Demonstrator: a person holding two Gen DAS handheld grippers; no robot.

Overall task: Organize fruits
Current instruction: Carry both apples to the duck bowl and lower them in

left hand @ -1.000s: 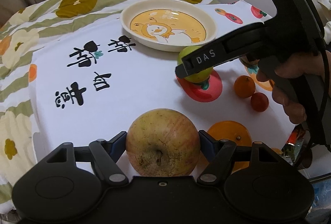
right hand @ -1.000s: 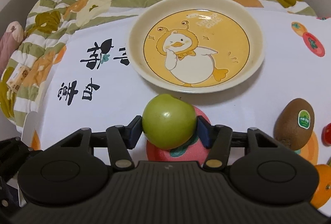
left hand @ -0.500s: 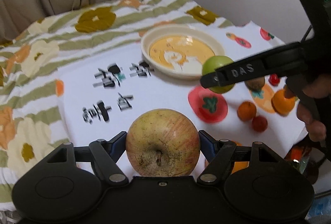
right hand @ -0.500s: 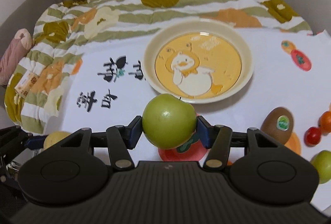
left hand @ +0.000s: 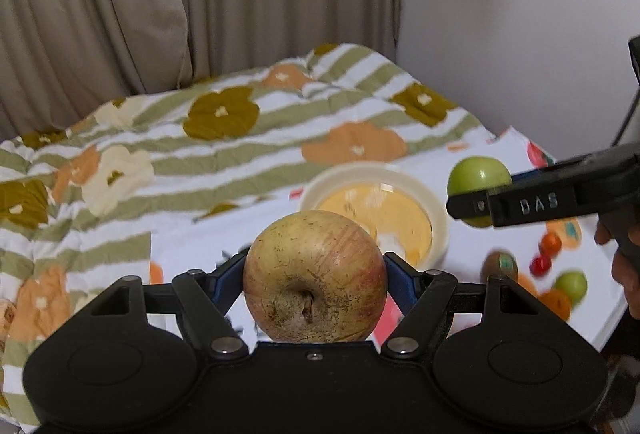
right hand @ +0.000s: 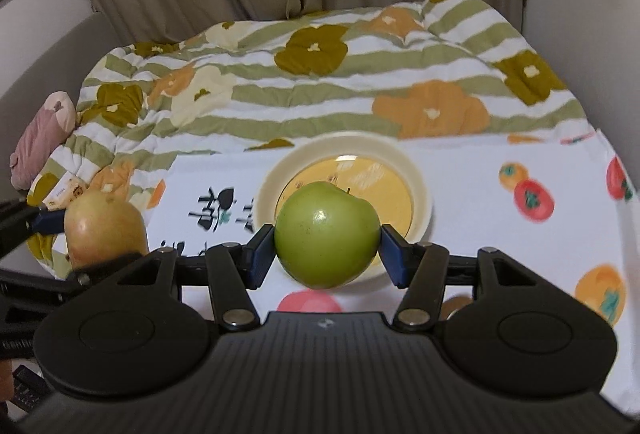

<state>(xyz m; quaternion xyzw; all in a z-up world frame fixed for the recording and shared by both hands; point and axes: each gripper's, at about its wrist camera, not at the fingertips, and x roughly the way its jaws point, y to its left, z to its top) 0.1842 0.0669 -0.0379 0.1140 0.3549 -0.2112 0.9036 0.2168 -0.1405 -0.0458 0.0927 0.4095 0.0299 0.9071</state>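
Gripping a russet apple (left hand: 315,276), the left gripper (left hand: 315,274) has its blue pads pressed to either side of the fruit, which is yellowish with red streaks, brown speckles and a dark calyx pit facing the camera. The right gripper (right hand: 327,236) is clamped the same way on a smooth green apple (right hand: 327,235), glossy with one bright highlight. Both fruits hang in the air above the white printed cloth (right hand: 460,209), with the cream plate (right hand: 420,189) behind and below them.

From the left wrist view, the green apple is half covered by the right gripper's black finger marked DAS, and part of a hand (left hand: 624,266) is cut off at the right edge. Loose fruit at the right on the cloth is blurred: a kiwi (left hand: 501,266), a small red fruit (left hand: 540,265), an orange one (left hand: 551,244) and a second green fruit (left hand: 573,285) can just be told apart. In the right wrist view the russet apple shows at the left, its lower part hidden behind the gripper body.

The plate has a yellow printed centre, smeared by blur, and nothing can be seen lying in it. A striped floral quilt (right hand: 320,81) lies beyond the cloth.
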